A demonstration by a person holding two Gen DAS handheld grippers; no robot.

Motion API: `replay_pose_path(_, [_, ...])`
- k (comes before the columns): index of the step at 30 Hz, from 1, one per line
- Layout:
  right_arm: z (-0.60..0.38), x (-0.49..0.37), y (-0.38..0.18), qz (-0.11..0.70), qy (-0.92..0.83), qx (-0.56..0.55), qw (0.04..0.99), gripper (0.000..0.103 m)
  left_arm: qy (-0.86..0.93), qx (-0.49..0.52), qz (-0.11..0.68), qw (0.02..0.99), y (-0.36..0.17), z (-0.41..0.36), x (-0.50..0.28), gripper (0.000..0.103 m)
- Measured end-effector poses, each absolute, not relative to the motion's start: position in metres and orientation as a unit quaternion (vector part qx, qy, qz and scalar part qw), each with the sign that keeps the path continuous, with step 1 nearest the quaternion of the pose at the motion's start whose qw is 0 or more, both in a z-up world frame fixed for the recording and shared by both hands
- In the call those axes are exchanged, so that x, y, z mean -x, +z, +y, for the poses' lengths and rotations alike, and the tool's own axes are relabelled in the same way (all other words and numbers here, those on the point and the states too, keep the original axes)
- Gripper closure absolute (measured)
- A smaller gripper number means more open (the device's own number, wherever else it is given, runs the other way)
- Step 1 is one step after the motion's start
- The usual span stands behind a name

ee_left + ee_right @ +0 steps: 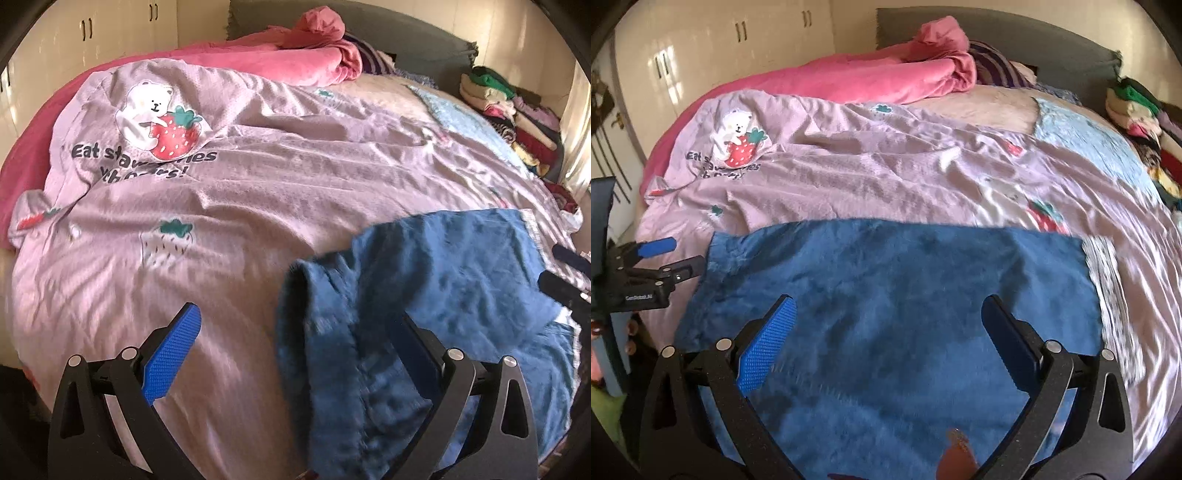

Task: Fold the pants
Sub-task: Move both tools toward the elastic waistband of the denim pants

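My left tongs (295,332) are wide open and hold nothing. One blue pad sits in the lower left of the left view, over the purple sheet (258,192). The other finger is over the edge of the blue pants (443,280). The pants fill the lower right of that view, and their left edge is rolled up in a soft fold.

My right tongs (888,317) are wide open too, with nothing in them. In the right view the pants (894,280) lie spread out flat across the middle and bottom, right under both fingers. I think the fingers are just above the cloth, but it is a bit blurry, so I can't say if they touch it. There is a brown patch (956,454) on the pants at the bottom of the frame.

At the left edge of the right view I can see my left tongs (674,258), next to the left end of the pants.

The sheet has a white bear hugging a strawberry (159,118) in the upper left. A pink blanket (266,62) is bunched at the top of the bed. A pile of clothes (517,114) sits at the upper right.
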State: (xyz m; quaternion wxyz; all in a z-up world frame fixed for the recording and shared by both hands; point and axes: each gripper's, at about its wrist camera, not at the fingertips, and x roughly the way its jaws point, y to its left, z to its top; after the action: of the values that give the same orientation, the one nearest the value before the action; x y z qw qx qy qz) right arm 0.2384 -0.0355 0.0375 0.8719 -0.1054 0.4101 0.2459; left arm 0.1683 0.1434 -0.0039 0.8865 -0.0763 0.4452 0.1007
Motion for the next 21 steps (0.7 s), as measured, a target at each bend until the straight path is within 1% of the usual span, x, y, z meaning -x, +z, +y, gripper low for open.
replay_pose_path(4, [-0.017, -0.262, 0.029, 0.411, 0.257, 0.143, 0.863, 0.008, 0.091, 0.071, 0.461, 0.88, -0.019, 0.152, -0.192, 0.004])
replay_pose_path(10, [0.004, -0.293, 0.009, 0.421, 0.265, 0.193, 0.845, 0.008, 0.045, 0.083, 0.467, 0.879, -0.038, 0.156, -0.207, 0.005])
replay_pose_path(11, [0.007, -0.298, 0.006, 0.424, 0.268, 0.197, 0.843, 0.008, 0.04, 0.081, 0.466, 0.88, -0.04, 0.155, -0.209, 0.005])
replay_pose_path(12, [0.008, -0.301, 0.003, 0.425, 0.267, 0.199, 0.842, 0.008, 0.034, 0.08, 0.465, 0.881, -0.041, 0.153, -0.21, 0.008])
replay_pose_path(13, [0.01, -0.304, 0.001, 0.427, 0.268, 0.202, 0.84, 0.008, 0.027, 0.081, 0.463, 0.882, -0.043, 0.153, -0.211, 0.013])
replay_pose_path(14, [0.014, -0.308, -0.002, 0.428, 0.27, 0.208, 0.837, 0.008, 0.018, 0.083, 0.463, 0.882, -0.044, 0.152, -0.212, 0.037])
replay_pose_path(15, [0.016, -0.31, -0.005, 0.428, 0.27, 0.212, 0.836, 0.008, 0.007, 0.089, 0.464, 0.881, -0.046, 0.152, -0.214, 0.051])
replay_pose_path(16, [0.018, -0.312, -0.007, 0.427, 0.27, 0.217, 0.835, 0.008, 0.0, 0.094, 0.463, 0.881, -0.047, 0.152, -0.214, 0.056])
replay_pose_path(17, [0.02, -0.315, -0.008, 0.428, 0.27, 0.221, 0.833, 0.008, -0.005, 0.097, 0.461, 0.882, -0.047, 0.152, -0.215, 0.069])
replay_pose_path(20, [0.025, -0.319, -0.01, 0.429, 0.276, 0.231, 0.828, 0.008, -0.017, 0.096, 0.444, 0.89, -0.039, 0.15, -0.208, 0.078])
replay_pose_path(21, [0.028, -0.32, -0.01, 0.426, 0.282, 0.239, 0.826, 0.008, -0.022, 0.098, 0.436, 0.894, -0.035, 0.149, -0.204, 0.078])
